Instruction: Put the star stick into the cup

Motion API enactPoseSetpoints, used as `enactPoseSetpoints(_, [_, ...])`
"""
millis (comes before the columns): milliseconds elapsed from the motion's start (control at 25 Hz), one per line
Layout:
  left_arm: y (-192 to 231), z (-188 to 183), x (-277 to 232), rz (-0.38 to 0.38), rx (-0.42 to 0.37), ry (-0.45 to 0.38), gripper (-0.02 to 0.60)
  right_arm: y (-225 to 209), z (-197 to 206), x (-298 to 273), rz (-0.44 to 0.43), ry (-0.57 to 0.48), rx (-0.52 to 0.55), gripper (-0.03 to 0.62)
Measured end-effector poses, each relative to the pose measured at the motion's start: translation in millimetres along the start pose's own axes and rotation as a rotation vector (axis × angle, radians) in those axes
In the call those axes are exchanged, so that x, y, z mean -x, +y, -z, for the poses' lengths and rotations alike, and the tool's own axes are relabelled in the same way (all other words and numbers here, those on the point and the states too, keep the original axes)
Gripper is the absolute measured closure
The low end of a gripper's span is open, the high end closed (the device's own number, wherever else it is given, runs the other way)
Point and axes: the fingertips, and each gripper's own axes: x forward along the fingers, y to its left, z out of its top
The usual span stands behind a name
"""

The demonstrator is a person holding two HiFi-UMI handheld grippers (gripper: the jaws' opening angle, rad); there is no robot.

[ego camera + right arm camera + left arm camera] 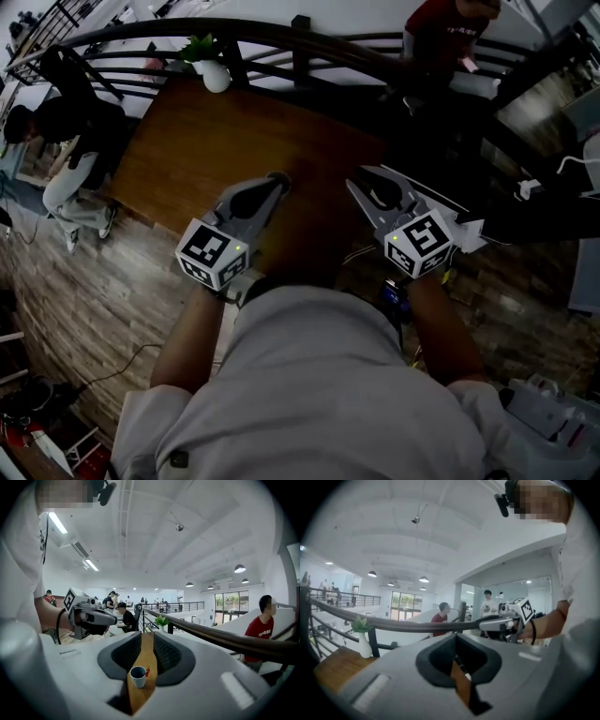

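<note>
Only the right gripper view shows the small white cup (138, 677). It stands on the wooden table (146, 651), seen through the thin slit between the jaws. A tiny red piece, the star stick (147, 671), sits at the cup's right rim; whether they touch is too small to tell. In the head view I find neither of them. My left gripper (277, 178) and right gripper (354, 185) hover side by side over the table's (206, 141) near part. Both are shut and hold nothing.
A white vase with a green plant (211, 70) stands at the table's far edge, against a dark curved railing (281, 42). A person sits to the left (66, 141) and another in a red top (450, 33) is beyond the railing. Cables and a white bag lie on the floor.
</note>
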Motion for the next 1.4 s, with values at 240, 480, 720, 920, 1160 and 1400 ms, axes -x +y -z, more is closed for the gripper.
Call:
enactPoseSetpoints(240, [-32.5, -0.7, -0.9, -0.007, -0.005, 0.021, 0.578, -2.8, -2.3, 34.9, 0.014, -0.027, 0.005, 0.573])
enactPoseSetpoints(480, [-45.4, 0.2, 9.6, -0.056, -0.035, 0.034, 0.578, 6.0, 7.5, 54.1, -0.028, -0.039, 0.012, 0.588])
enactPoseSetpoints(720, [-37.3, -14.8, 38.0, -0.087, -0.036, -0.002, 0.578, 29.5, 8.9, 43.6, -0.073, -0.038, 0.007, 0.588])
enactPoseSetpoints(920, [-41.2, -10.0, 57.3, -0.061, -0.02, -0.014, 0.578, 58.7, 7.7, 37.2, -0.081, -0.042, 0.019, 0.588])
enactPoseSetpoints(1160, [-52.3, 4.5, 100.1, -0.025, -0.005, -0.012, 0.578, 104.0, 12.7, 36.4, -0.059, -0.026, 0.008, 0.588])
enactPoseSetpoints(1400, [-58.9, 14.8, 165.6, -0.022, 0.007, -0.022, 0.578, 160.8, 8.6, 36.6, -0.044, -0.025, 0.014, 0.588])
